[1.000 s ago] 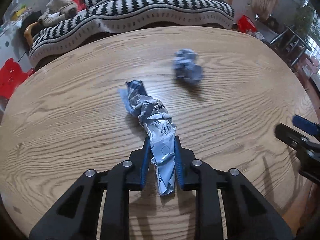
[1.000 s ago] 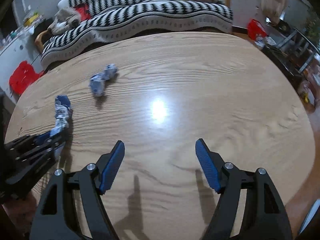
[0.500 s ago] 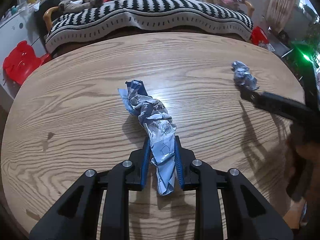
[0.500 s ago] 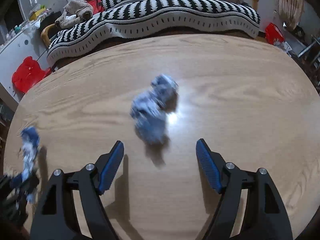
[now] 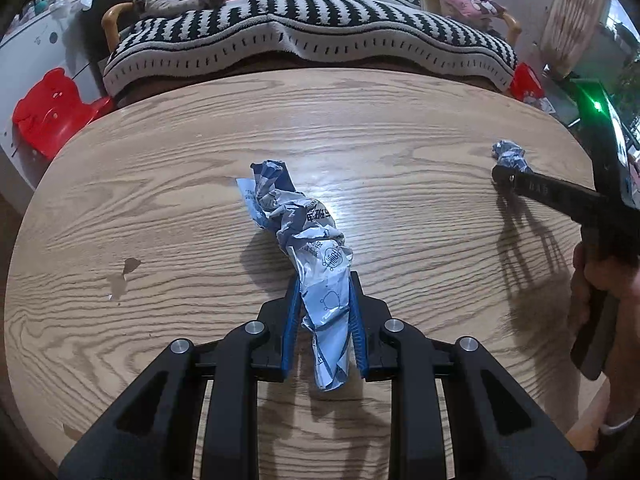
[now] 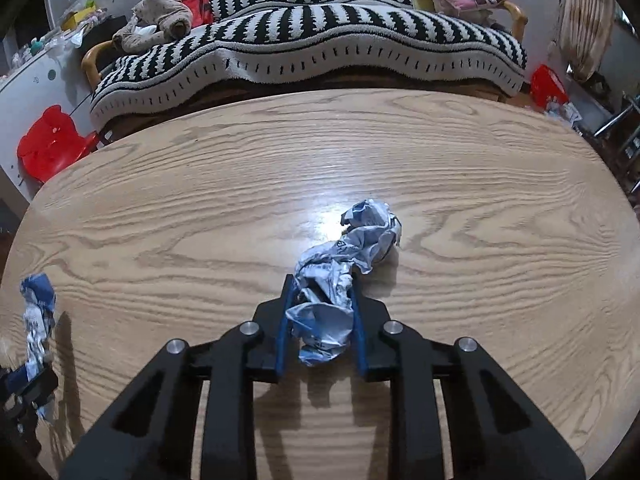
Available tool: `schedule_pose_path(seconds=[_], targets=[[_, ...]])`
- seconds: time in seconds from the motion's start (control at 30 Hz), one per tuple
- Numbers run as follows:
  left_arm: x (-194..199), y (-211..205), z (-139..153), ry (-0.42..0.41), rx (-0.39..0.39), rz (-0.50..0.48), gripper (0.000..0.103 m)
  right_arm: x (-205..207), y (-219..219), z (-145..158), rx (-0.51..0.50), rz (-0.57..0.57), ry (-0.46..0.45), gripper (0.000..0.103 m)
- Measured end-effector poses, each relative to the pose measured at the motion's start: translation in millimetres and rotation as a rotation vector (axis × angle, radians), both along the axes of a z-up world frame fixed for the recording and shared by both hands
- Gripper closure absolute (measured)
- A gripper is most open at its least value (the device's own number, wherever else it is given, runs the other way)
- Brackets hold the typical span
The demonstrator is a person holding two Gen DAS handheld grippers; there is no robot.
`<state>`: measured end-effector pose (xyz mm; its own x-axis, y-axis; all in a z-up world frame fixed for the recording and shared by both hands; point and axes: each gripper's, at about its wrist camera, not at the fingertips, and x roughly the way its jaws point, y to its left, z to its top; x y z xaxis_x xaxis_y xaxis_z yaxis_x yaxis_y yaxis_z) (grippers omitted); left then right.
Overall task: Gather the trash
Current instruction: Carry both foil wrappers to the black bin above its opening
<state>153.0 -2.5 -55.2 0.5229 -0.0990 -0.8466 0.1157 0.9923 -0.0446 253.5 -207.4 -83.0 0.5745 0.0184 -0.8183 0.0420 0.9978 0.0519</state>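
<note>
On the oval wooden table, my left gripper is shut on the near end of a long crumpled blue-and-white wrapper. The rest of the wrapper lies on the wood ahead of the fingers. My right gripper is closing its jaws, and the blue pads press on a second, balled-up wrapper that sticks out in front. The left wrist view shows that gripper at the far right, with the balled wrapper at its tip. In the right wrist view the left gripper and the long wrapper are at the bottom left.
A black-and-white striped sofa runs along the table's far edge. A red plastic stool stands on the floor at the left. A person's hand holds the right gripper. A small chipped mark is on the tabletop.
My right gripper moved over to the balled-up wrapper and its wide-open jaws closed around it. My left gripper, still holding the long wrapper, shifted left, away from the ball.
</note>
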Motion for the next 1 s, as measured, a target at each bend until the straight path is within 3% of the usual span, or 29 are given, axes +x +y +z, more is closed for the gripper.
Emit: schedule_pose_path(seconds=[0.3,0.5,0.77,1.0], targets=[[-10.8,-30.1,14.1,-0.028,-0.032,-0.04,0.081,-66.4,-23.7,36.4,-0.031,-0.022,-0.05,0.078],[-20.9,-77.1,23.1,-0.038,-0.062,-0.118,0.081,-130.2,-75.2,61.4,-0.04,-0.097,-0.079,0.078],[-47.6,-179.9,27.7,-0.07,-0.082,-0.281,0.081,-227.7,-168.3,83.5,-0.062,-0.247,-0.113,0.078],[-86.5,-278.9,26.0,-0.093,-0.127,-0.466,0.081,-314.2,-254.0,77.2,-0.059,-0.406,-0.097,0.078]])
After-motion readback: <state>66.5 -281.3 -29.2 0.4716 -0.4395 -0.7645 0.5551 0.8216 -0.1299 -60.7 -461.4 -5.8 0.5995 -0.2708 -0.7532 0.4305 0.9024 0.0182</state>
